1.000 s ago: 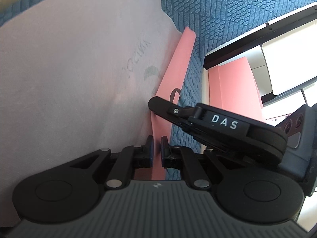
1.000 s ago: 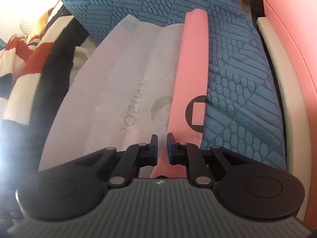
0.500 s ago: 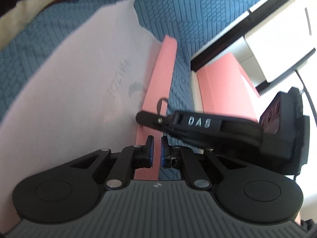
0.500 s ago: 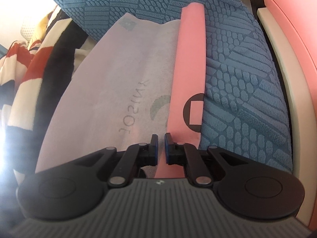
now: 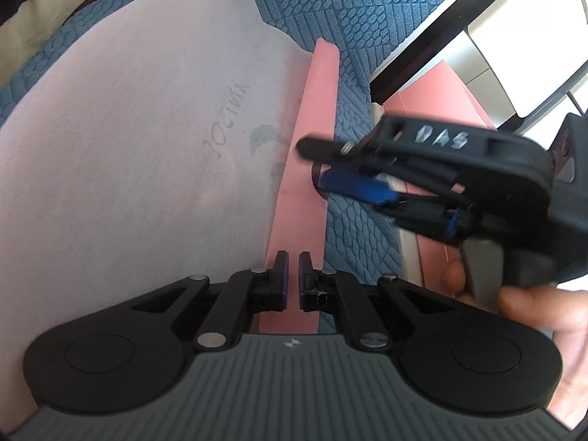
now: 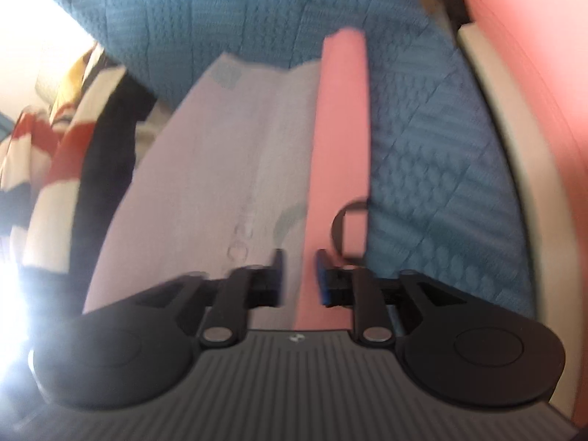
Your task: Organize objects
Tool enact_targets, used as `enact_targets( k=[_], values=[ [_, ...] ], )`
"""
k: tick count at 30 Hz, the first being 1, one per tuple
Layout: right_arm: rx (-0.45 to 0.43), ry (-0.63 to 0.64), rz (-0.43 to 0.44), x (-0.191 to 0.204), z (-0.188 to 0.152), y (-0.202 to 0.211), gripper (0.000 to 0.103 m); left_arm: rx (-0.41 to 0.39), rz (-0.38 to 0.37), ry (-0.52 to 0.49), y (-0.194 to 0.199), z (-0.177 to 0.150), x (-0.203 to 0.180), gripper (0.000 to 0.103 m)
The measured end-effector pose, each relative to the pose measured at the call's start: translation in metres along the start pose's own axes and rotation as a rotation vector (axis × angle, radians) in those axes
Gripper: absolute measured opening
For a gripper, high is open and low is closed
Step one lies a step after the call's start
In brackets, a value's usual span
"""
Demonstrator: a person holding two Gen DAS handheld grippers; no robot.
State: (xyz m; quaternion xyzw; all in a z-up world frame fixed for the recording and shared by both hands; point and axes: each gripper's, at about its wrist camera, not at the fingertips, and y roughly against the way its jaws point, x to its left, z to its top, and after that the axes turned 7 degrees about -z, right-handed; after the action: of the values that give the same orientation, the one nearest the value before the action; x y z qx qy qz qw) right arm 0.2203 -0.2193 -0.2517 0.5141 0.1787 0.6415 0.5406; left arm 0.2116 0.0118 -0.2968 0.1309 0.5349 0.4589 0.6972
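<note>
A pale fabric bag [image 5: 147, 147] with faint grey lettering lies on a blue quilted cover [image 5: 312, 7]. A pink strip [image 5: 312, 117] runs along its right edge. My left gripper [image 5: 290, 268] is shut on the near end of that strip. In the right wrist view the bag [image 6: 205, 183] and pink strip [image 6: 341, 128], marked with a black ring [image 6: 349, 231], lie ahead. My right gripper [image 6: 299, 268] is opening; the strip's edge runs between its jaws, and the pads do not press it. In the left wrist view the right gripper [image 5: 316, 165] hovers over the strip, a hand [image 5: 514, 301] gripping it.
A red, white and black striped cloth [image 6: 55, 147] lies left of the bag. To the right, past the blue cover [image 6: 441, 183], are a cream edge [image 6: 514, 183] and a pink panel [image 6: 533, 73]. A white cabinet with black frame [image 5: 514, 36] stands at the far right.
The right gripper's jaws have parted off the pink strip, and it has rolled so that a blue pad shows in the left view. The left gripper stays shut.
</note>
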Motion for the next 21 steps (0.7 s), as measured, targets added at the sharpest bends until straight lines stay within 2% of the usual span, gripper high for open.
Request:
enact_targets(
  k=[1, 4, 7, 11, 16, 18, 21],
  values=[
    [-0.021, -0.004, -0.013, -0.001, 0.002, 0.002, 0.044, 0.000, 0.002, -0.004, 0.000, -0.001, -0.001, 0.006],
    [-0.056, 0.013, -0.069, -0.004, 0.006, 0.005, 0.045, -0.002, 0.009, -0.010, 0.001, 0.000, -0.002, 0.006],
    [-0.045, 0.010, -0.072, -0.007, 0.006, 0.000, 0.045, -0.011, 0.024, -0.016, 0.002, 0.000, -0.002, 0.006],
    [-0.007, -0.021, -0.027, -0.009, 0.004, -0.010, 0.044, -0.023, 0.032, -0.012, 0.001, 0.001, -0.002, 0.006],
    [0.053, -0.093, 0.076, -0.013, -0.002, -0.013, 0.044, -0.033, 0.040, 0.005, 0.002, 0.001, 0.001, 0.006],
    [0.069, -0.108, 0.094, -0.013, -0.005, -0.014, 0.041, -0.033, 0.038, 0.011, 0.002, 0.002, 0.001, 0.006],
    [0.067, -0.087, 0.074, -0.008, -0.007, -0.014, 0.025, -0.034, 0.037, 0.016, 0.002, 0.002, 0.001, 0.006]
  ],
)
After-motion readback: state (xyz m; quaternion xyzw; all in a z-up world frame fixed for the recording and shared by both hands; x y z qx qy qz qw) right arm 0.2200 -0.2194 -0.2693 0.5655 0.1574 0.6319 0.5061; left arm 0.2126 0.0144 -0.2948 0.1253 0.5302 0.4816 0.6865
